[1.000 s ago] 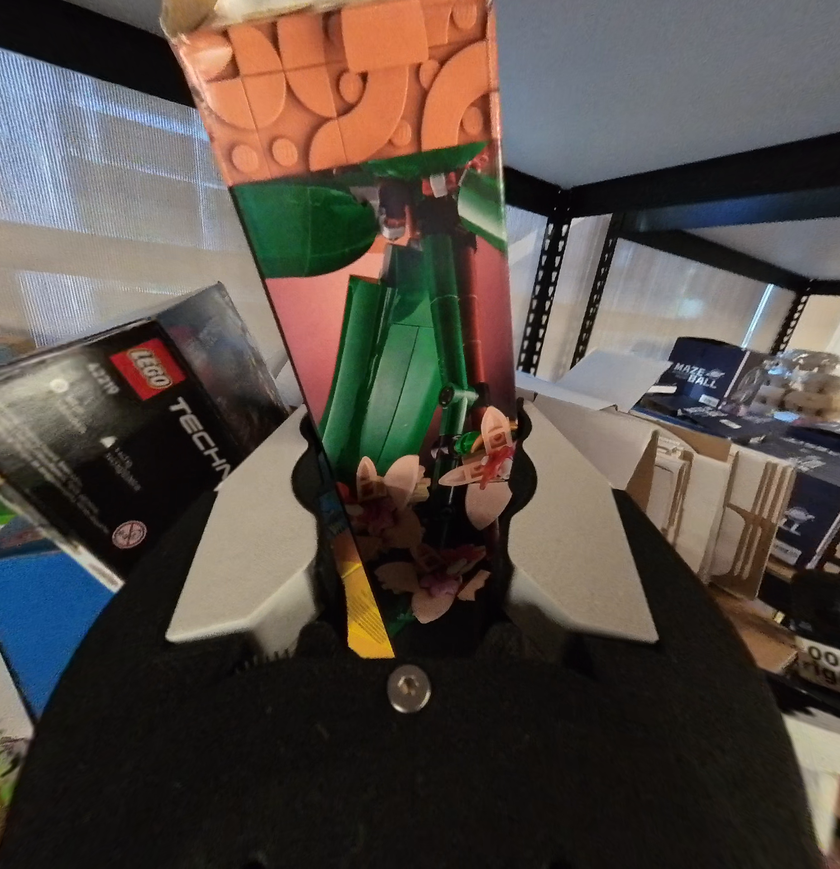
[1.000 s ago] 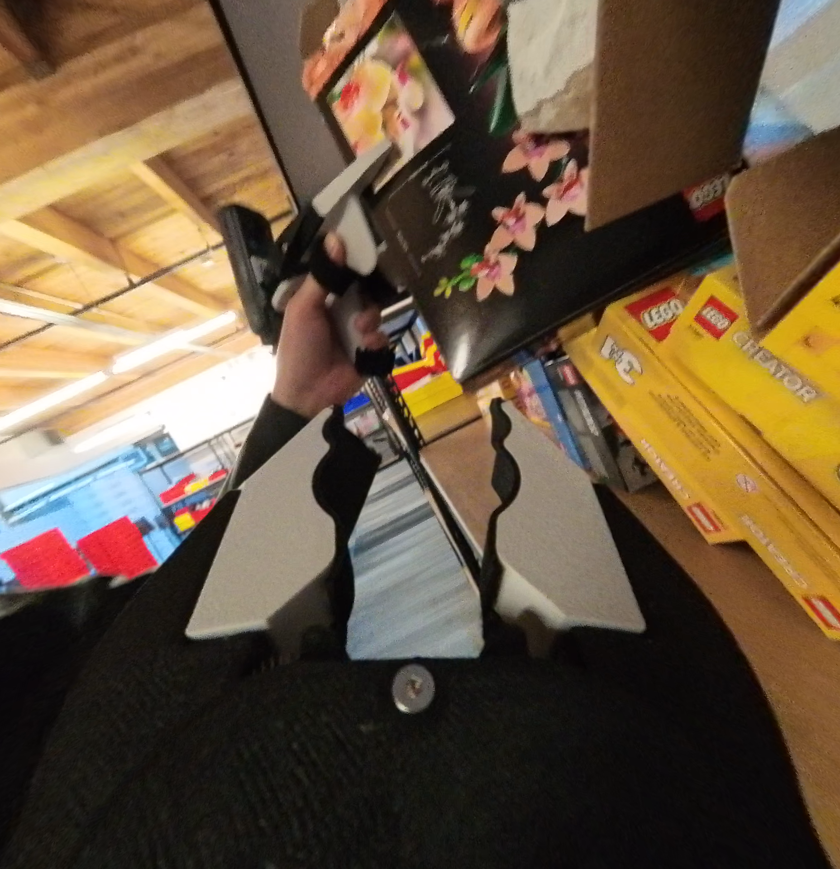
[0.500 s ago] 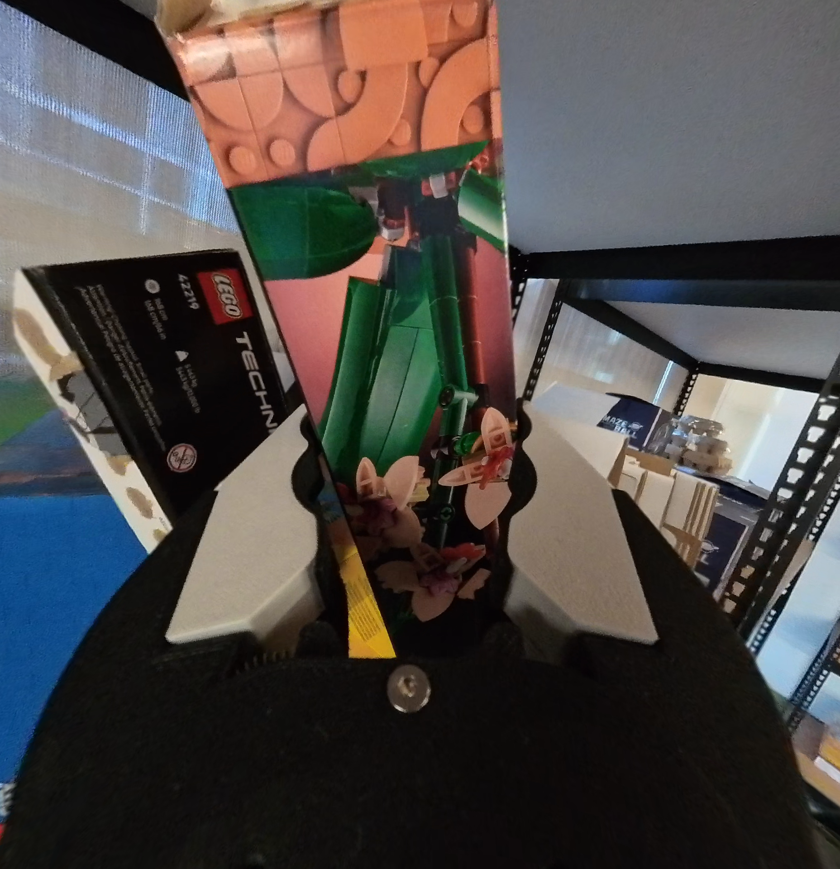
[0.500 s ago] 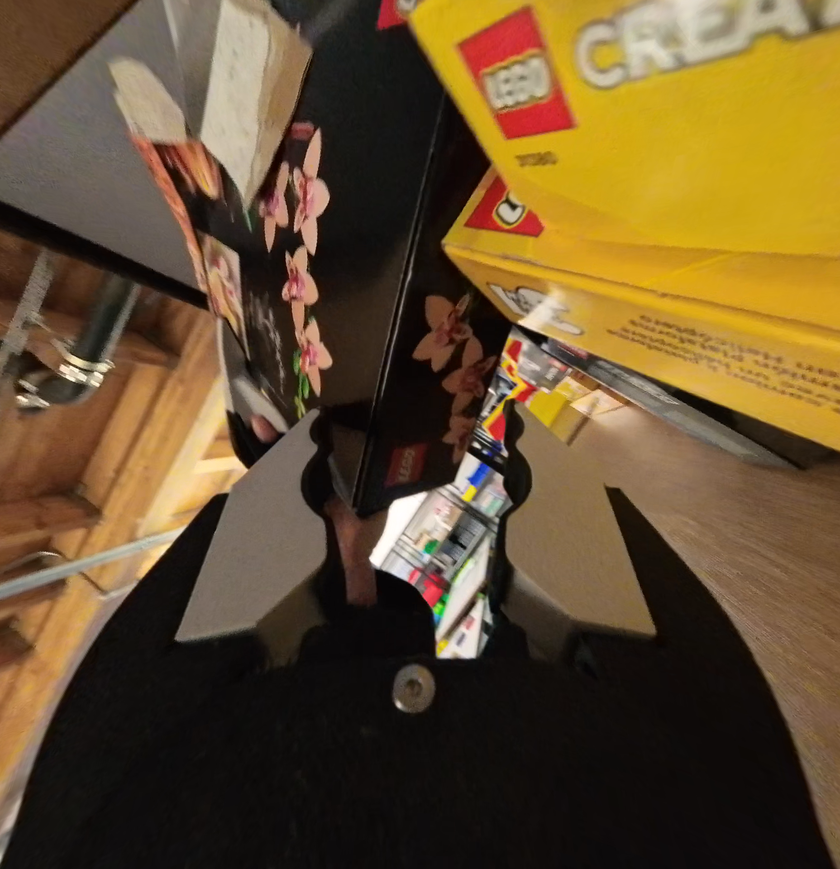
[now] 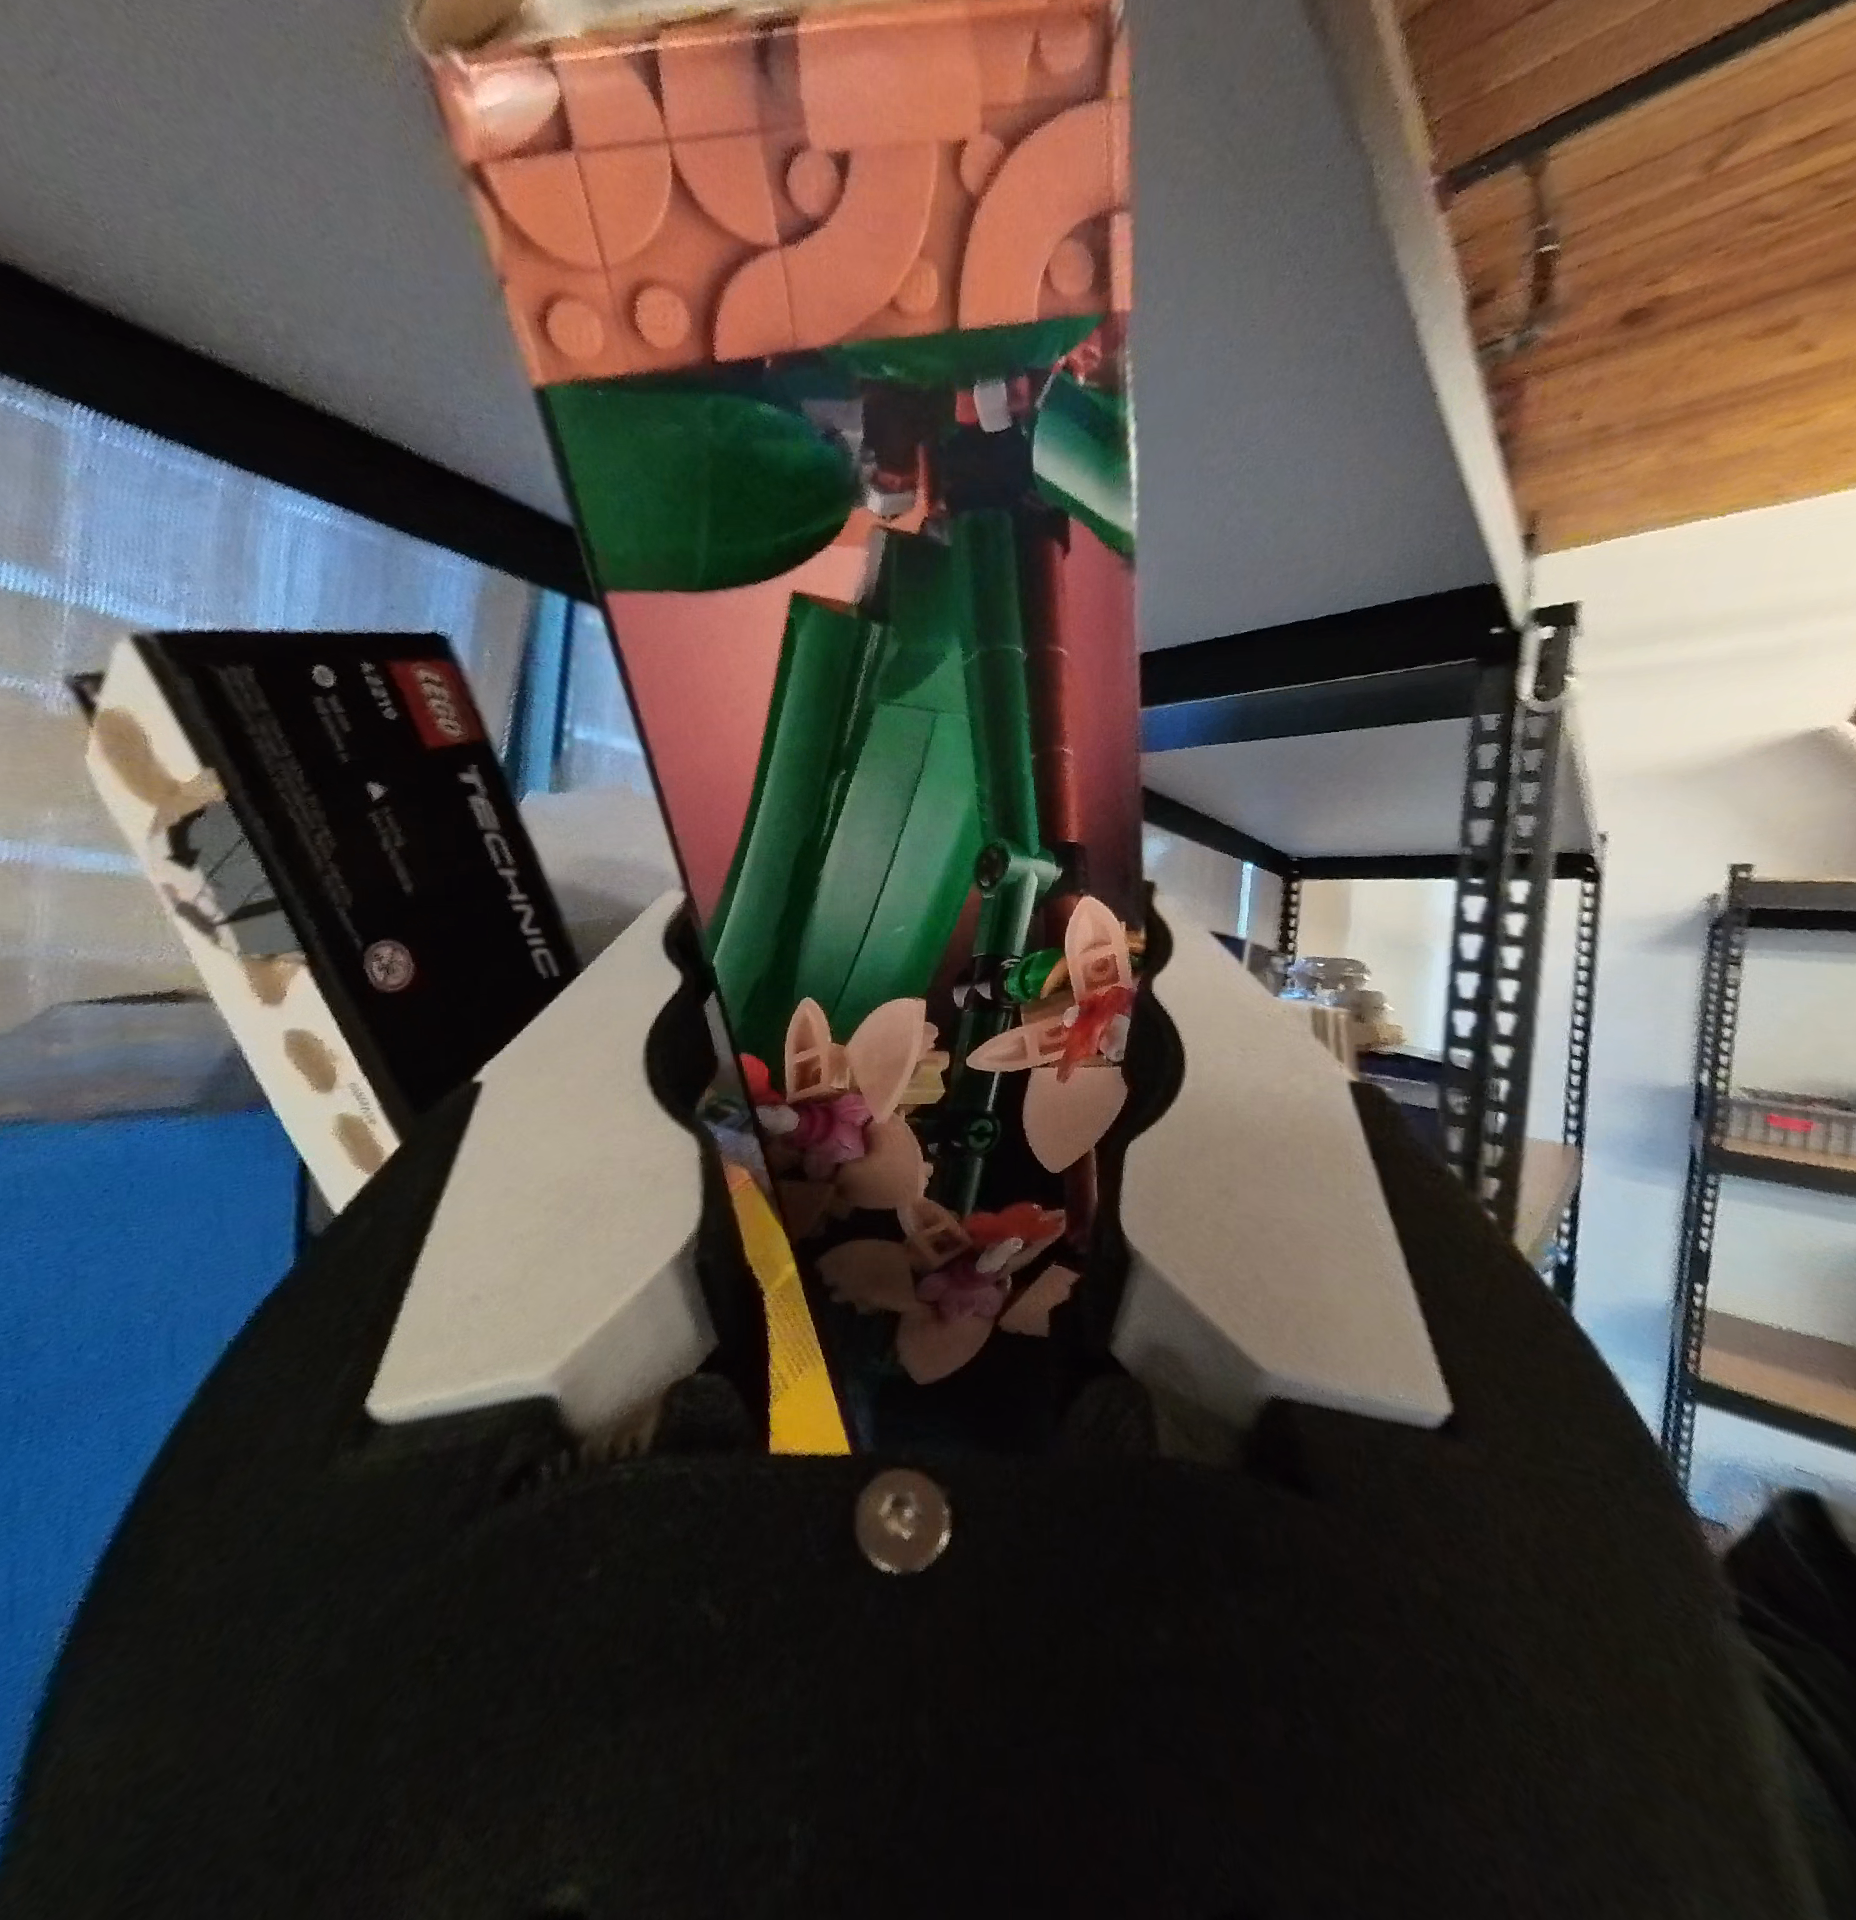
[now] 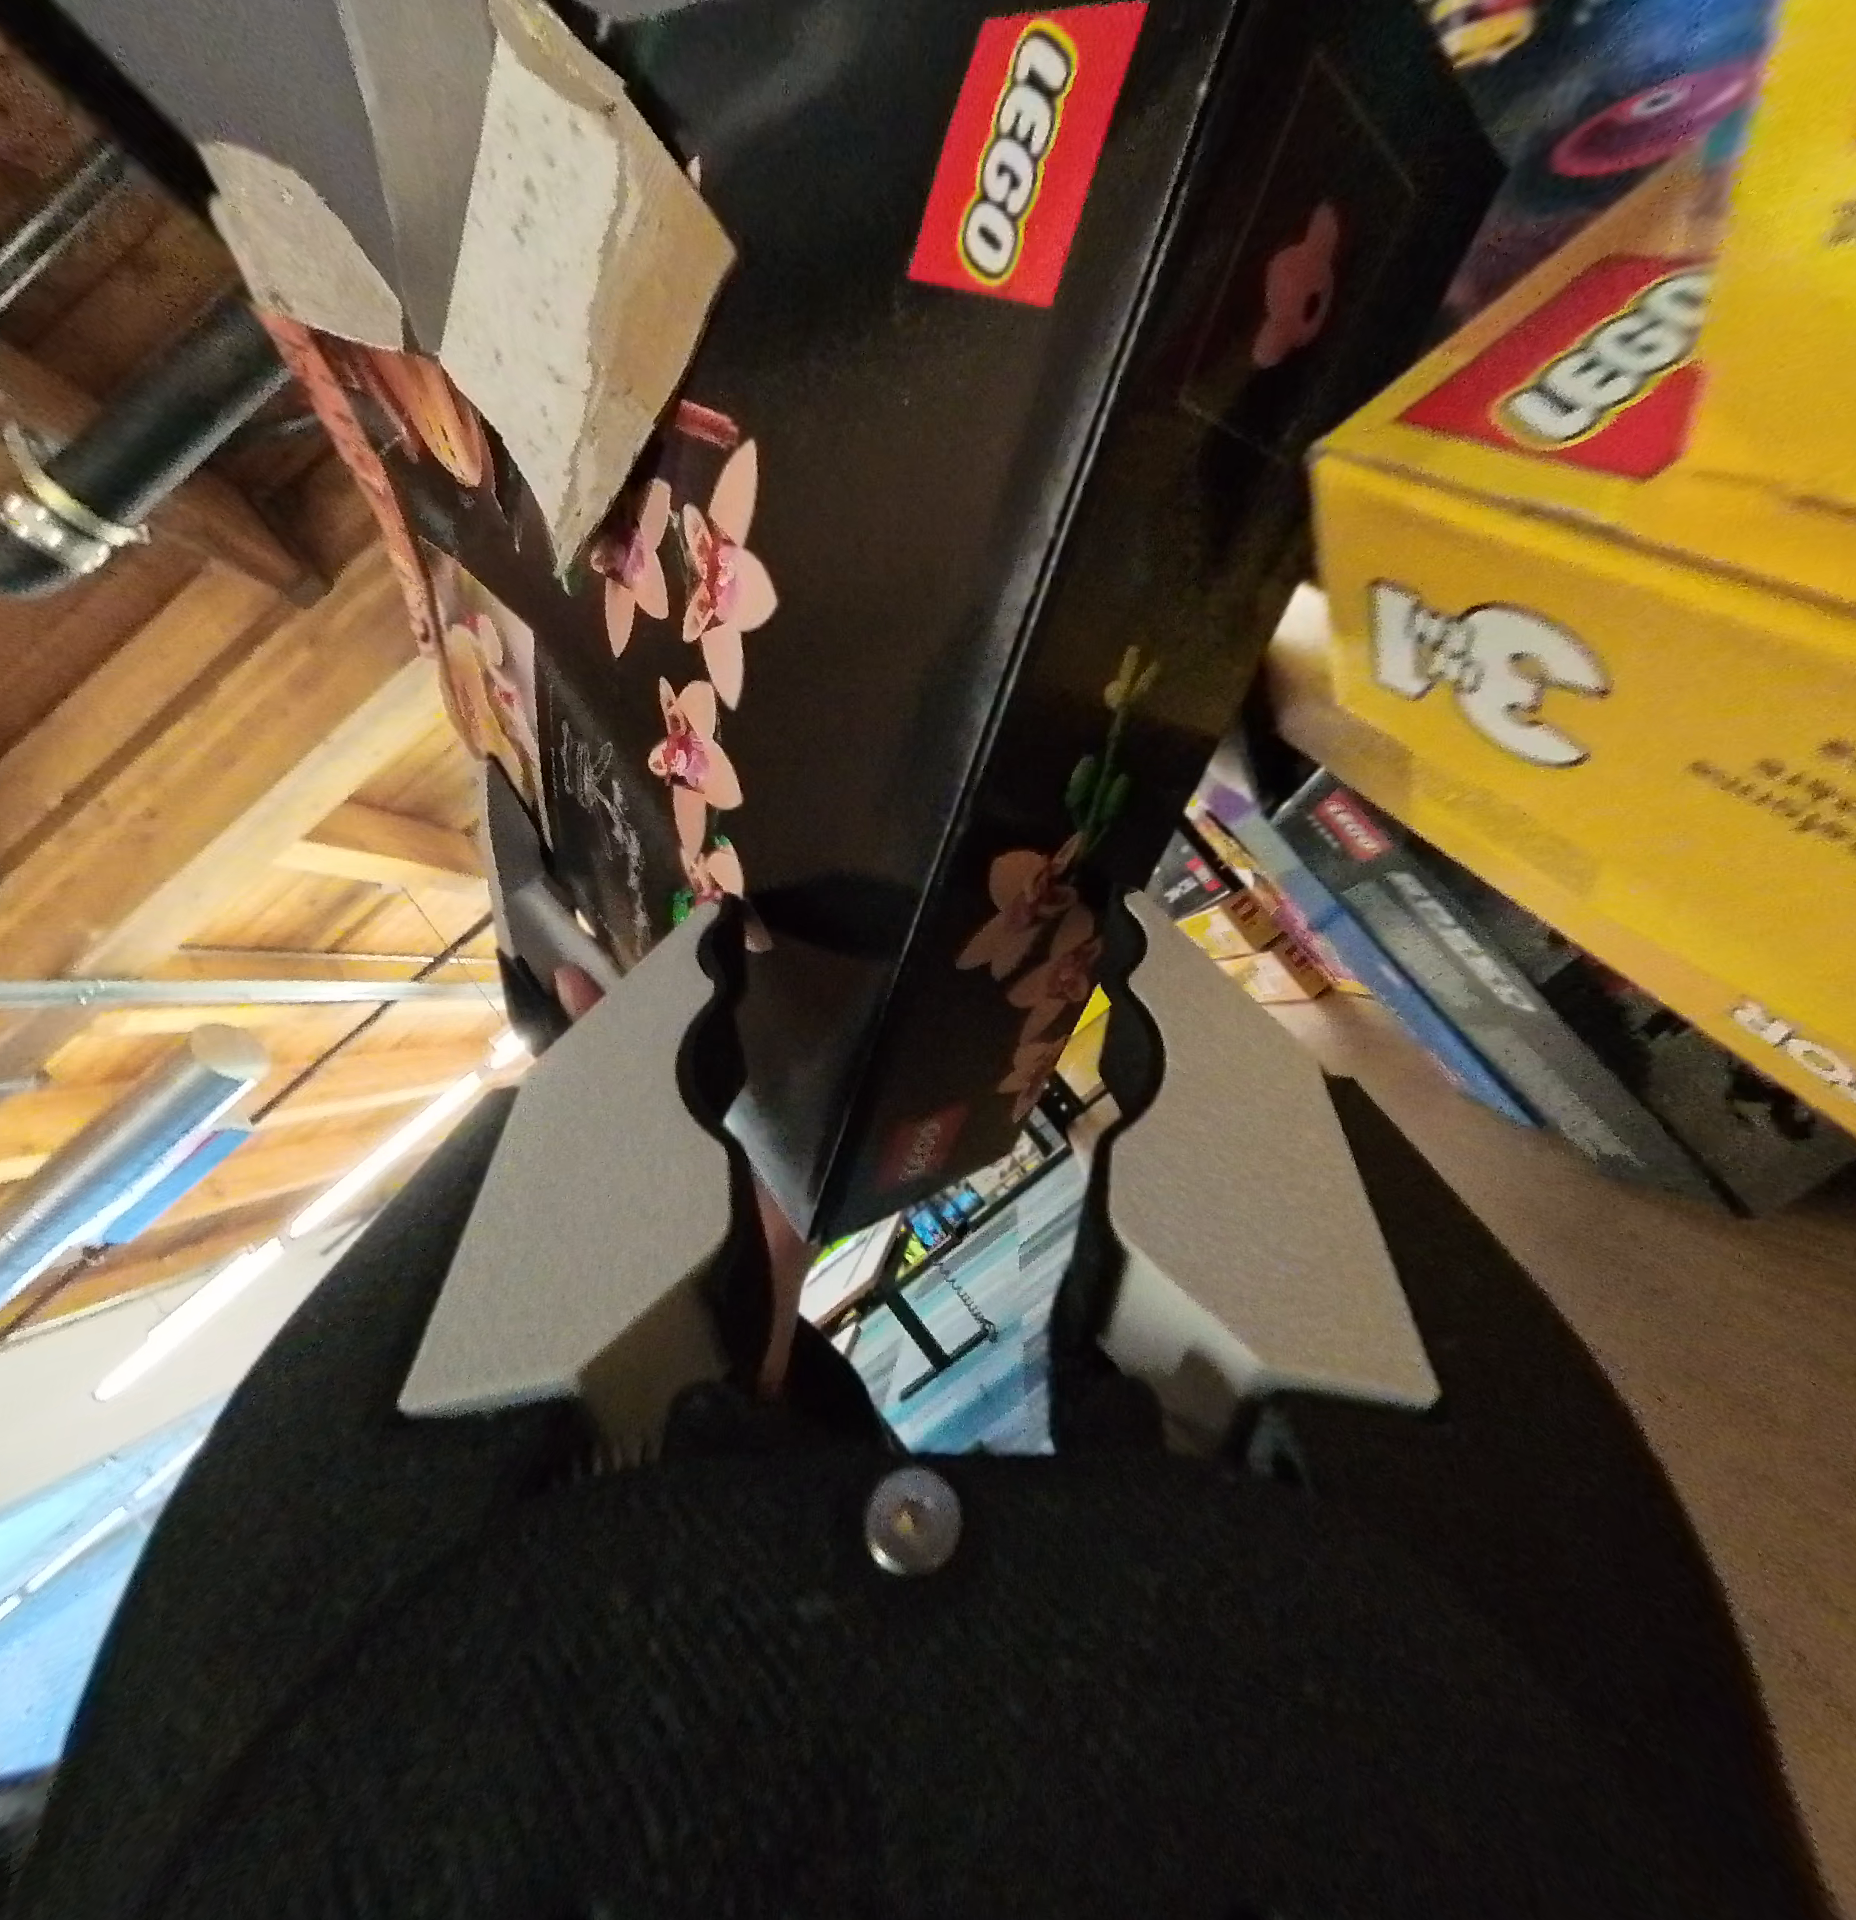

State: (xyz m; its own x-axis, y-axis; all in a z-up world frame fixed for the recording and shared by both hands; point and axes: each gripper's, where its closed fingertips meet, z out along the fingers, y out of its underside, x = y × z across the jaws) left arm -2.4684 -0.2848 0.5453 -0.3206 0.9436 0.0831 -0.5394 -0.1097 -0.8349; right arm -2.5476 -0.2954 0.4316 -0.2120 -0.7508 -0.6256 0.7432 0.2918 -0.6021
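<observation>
Left gripper [image 5: 919,1049] clamped on the end of the orchid box [image 5: 851,623], both fingers pressed on its sides. Right gripper [image 6: 924,997] straddles the box's [image 6: 903,582] other corner; contact unclear, so can't tell if it grips. Black box [image 5: 363,862] leans beside left gripper. Yellow boxes [image 6: 1589,665] stacked on wooden shelf [image 6: 1630,1299] at right.
</observation>
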